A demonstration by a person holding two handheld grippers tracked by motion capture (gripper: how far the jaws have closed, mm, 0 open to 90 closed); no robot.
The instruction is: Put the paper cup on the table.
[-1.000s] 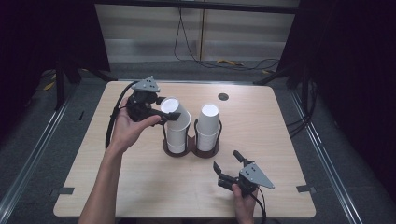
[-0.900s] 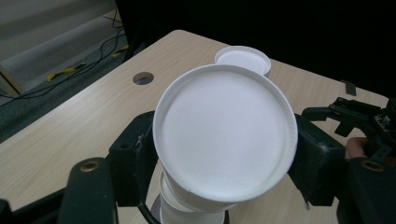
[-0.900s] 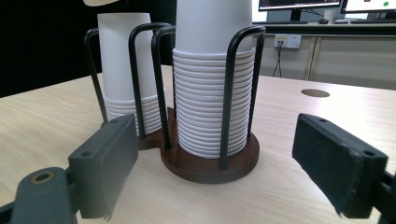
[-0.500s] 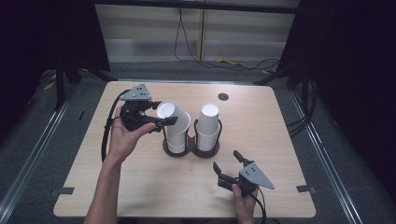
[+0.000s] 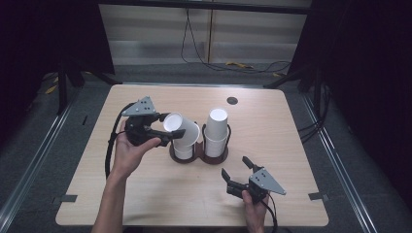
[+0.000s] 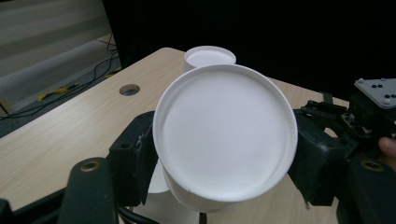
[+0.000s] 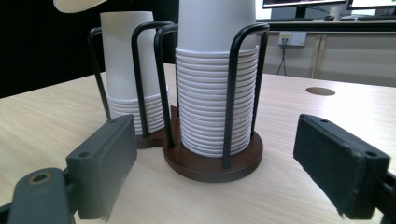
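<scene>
In a dark-curtained room, a pale wooden table [image 5: 145,194] carried a twin cup holder [image 5: 199,156] at mid-table. The left tongs [image 5: 171,132] clamped a light, easily crushed paper cup [image 5: 180,130], tilted above the left stack, gripped by its sides near the base; the right tongs [image 5: 237,174] stood apart near the front edge.
</scene>
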